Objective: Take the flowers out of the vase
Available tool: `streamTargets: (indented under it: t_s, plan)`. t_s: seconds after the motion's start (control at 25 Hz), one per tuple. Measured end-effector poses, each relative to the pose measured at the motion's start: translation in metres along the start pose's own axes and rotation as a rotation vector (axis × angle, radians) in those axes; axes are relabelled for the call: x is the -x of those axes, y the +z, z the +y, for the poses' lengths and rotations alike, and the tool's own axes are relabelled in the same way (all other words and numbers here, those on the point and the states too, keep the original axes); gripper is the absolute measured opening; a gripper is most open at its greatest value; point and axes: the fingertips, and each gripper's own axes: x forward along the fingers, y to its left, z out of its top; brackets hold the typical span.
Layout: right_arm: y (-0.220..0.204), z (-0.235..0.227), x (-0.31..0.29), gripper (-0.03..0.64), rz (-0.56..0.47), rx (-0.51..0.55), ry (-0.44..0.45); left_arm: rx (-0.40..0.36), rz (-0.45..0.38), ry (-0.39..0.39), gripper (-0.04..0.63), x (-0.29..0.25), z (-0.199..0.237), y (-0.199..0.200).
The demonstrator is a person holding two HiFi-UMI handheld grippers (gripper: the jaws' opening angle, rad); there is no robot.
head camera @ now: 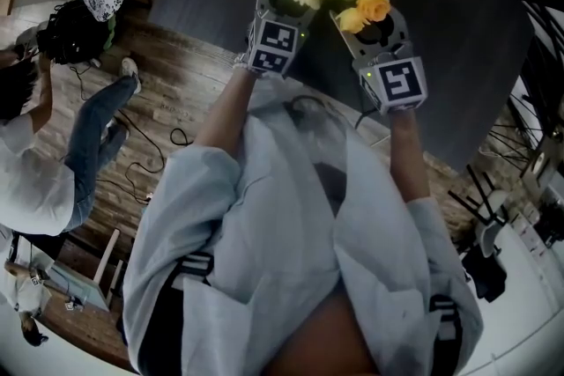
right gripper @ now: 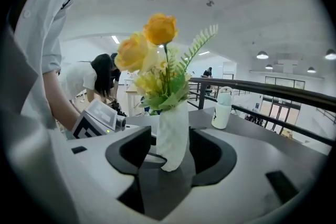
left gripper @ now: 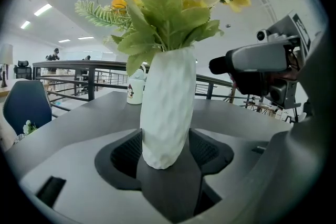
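The left gripper (left gripper: 169, 152) is closed on the lower body of the white textured vase (left gripper: 167, 113), one pad against each side. The right gripper (right gripper: 169, 152), just beside it, has its jaws apart, with the pads clear of the vase that shows between them. The vase stands upright on the dark counter (head camera: 467, 48), and the yellow and cream flowers (left gripper: 173, 2), with their green fern sprigs, sit in its mouth, not yet taken out; beyond the vase, a white mug (left gripper: 135, 91) rests on the counter before a dark railing (left gripper: 68, 68).
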Motion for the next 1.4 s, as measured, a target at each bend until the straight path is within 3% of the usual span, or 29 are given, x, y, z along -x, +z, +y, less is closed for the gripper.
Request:
streamTargets:
  t_s: [0.6, 1.4]
  plan:
    - [0.018, 0.006, -0.026, 0.325, -0.037, 0.047, 0.067, -0.035, 0.002, -0.009, 0.267, 0.005, -0.007, -0.002]
    - [0.046, 0.005, -0.048, 0.341, -0.115, 0.008, 0.059, -0.106, 0.026, -0.04, 0.245, 0.008, -0.013, -0.004]
